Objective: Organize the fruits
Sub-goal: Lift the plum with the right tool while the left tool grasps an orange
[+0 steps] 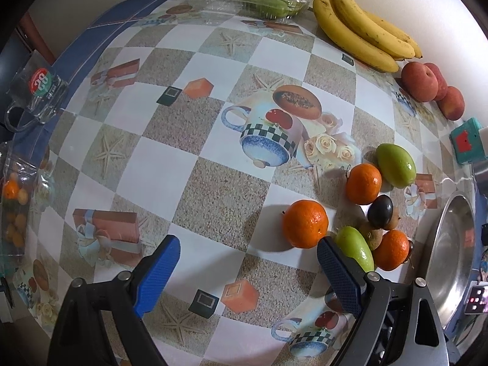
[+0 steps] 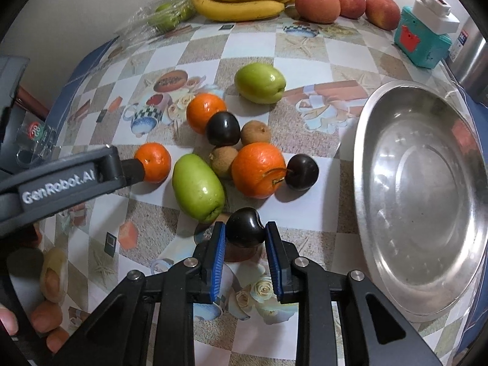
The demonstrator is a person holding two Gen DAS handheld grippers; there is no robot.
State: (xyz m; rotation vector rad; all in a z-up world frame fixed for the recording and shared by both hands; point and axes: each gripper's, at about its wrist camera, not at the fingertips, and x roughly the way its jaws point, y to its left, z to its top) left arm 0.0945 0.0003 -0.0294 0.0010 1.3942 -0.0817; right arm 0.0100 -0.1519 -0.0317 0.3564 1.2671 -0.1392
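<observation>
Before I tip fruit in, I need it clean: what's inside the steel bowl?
No fruit inside the steel bowl, only bare metal with reflections. Its far-right edge runs out of view. The right gripper holds a dark plum beside it.

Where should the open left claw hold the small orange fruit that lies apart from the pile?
Grip the lone orange across its round middle, coming from straight above. It sits free on the tablecloth, so both pads of the left claw fit beside it.
</observation>
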